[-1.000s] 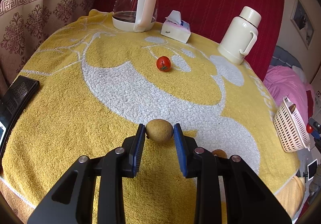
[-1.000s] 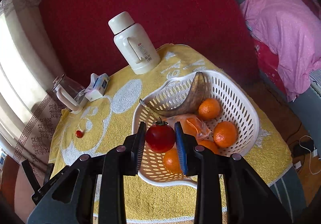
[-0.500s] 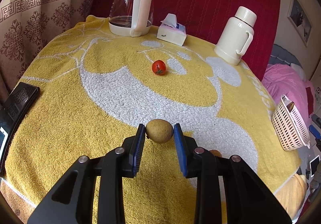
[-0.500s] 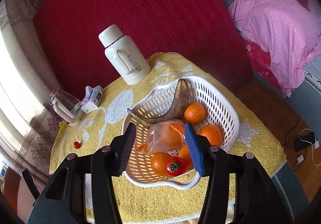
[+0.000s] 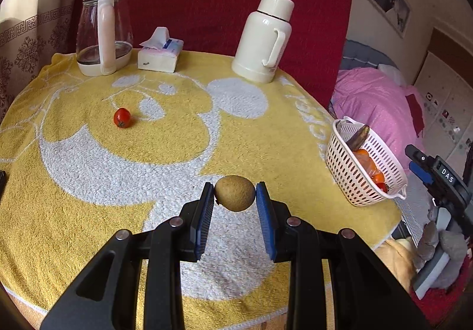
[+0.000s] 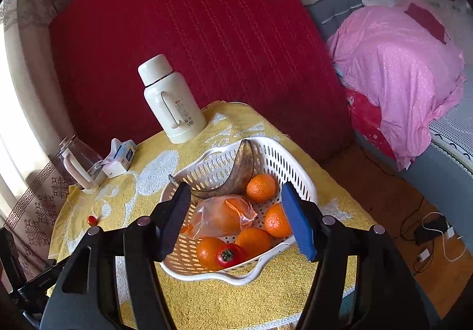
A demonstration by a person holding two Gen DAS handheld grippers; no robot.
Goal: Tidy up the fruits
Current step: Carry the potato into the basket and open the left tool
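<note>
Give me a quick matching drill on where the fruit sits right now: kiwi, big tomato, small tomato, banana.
Things:
1. kiwi
2. big tomato
3. small tomato
4. banana

Places:
A. loose on the yellow towel
B. leaning on the basket wall
C. clamped in the left tool
D. at the basket's front, beside an orange

Pairs: 1-C, 2-D, 3-A, 4-B
</note>
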